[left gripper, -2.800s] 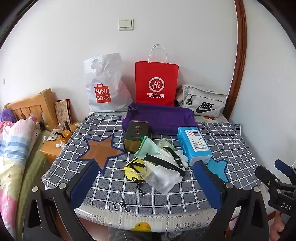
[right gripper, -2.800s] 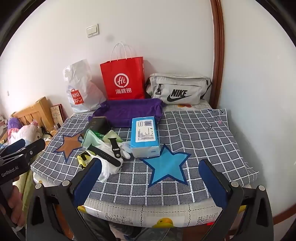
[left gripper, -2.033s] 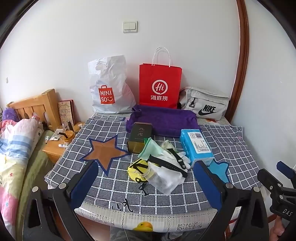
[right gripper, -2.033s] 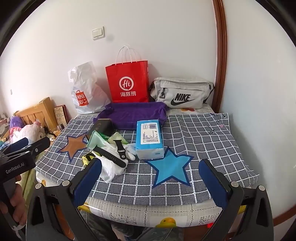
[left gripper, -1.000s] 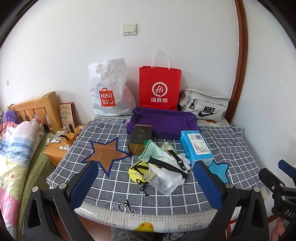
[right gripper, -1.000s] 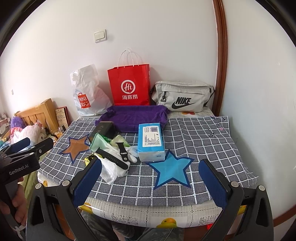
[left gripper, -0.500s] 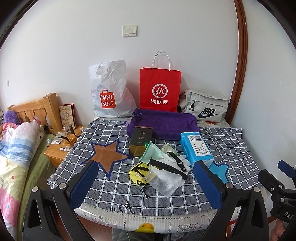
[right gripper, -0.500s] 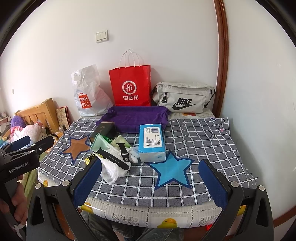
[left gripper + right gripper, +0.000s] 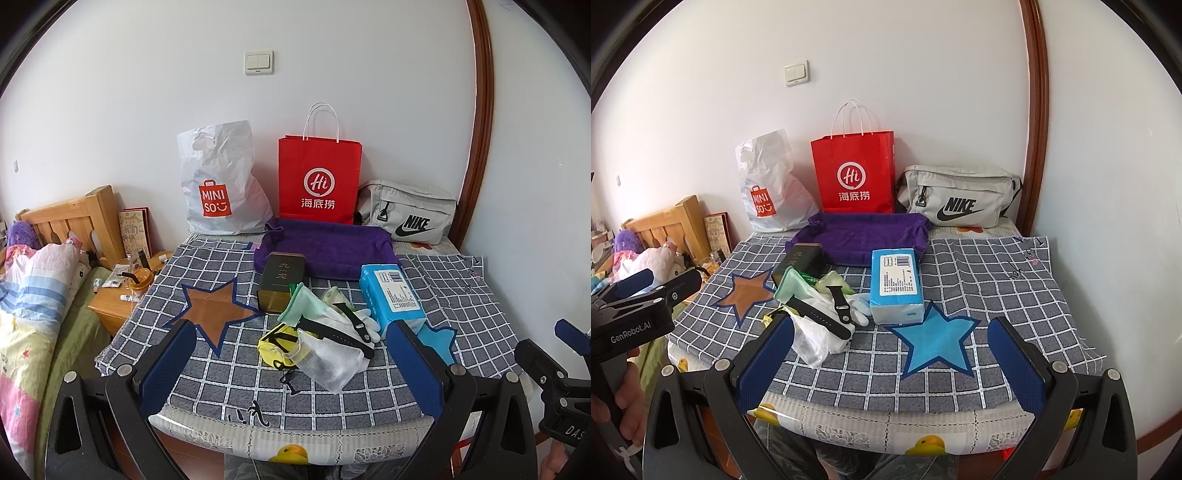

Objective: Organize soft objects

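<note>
Left gripper jaws wide, nothing between them; right gripper jaws wide and empty too, both held off the near edge of the table. Over the last few seconds both views have drawn back and risen slightly, so more of the checked cloth shows; nothing on it has shifted, no contact made. Reads as a survey before the first pick, task not yet begun. Soft pile sits near-centre, just left of the blue tissue pack: mint cloth, white gloves, yellow item, a translucent pouch, with a black watch strap draped across the top. Pile looks limp and tangled, likely to drag neighbours when lifted. Purple tray lies beyond at the far side, seemingly empty, a probable destination. Dark box touches the pile's far-left edge
</note>
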`<state>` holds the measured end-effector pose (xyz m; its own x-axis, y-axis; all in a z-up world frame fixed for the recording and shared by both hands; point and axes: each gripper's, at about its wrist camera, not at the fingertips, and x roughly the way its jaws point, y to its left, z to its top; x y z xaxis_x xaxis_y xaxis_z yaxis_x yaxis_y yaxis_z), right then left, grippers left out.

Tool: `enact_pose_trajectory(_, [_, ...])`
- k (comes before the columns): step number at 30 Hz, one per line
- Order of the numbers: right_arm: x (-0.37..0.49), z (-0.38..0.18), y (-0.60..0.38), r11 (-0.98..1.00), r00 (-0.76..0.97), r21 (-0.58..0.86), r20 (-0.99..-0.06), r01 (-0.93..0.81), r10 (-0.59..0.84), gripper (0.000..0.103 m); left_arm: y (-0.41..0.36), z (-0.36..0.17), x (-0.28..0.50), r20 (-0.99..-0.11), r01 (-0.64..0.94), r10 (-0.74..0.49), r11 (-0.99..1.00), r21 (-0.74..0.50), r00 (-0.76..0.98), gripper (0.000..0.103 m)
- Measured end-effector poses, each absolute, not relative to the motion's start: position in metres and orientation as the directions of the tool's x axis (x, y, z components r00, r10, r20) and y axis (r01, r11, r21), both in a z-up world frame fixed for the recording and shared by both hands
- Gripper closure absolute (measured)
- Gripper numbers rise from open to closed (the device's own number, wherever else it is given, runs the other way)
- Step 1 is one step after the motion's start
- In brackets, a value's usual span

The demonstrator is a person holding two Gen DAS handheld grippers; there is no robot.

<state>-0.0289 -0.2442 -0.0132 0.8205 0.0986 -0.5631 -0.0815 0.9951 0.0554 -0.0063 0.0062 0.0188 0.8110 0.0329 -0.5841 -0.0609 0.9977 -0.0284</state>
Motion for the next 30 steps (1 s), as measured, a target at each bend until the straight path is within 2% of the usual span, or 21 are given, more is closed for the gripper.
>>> enact_pose_trajectory(18, [-0.032, -0.013, -0.242, 0.995, 0.823, 0.055, -0.558, -0.087, 0.103, 0.000, 0.007, 0.019, -0.008, -0.584, -0.061, 0.027, 0.997, -0.038, 0.811, 0.000])
enact_pose_trajectory(30, [-0.025, -0.025, -0.238, 0.994, 0.814, 0.044, -0.570, -0.103, 0.109, 0.000, 0.014, -0.011, 0.008, -0.626, -0.037, -0.021, 0.996, -0.080, 0.779, 0.000])
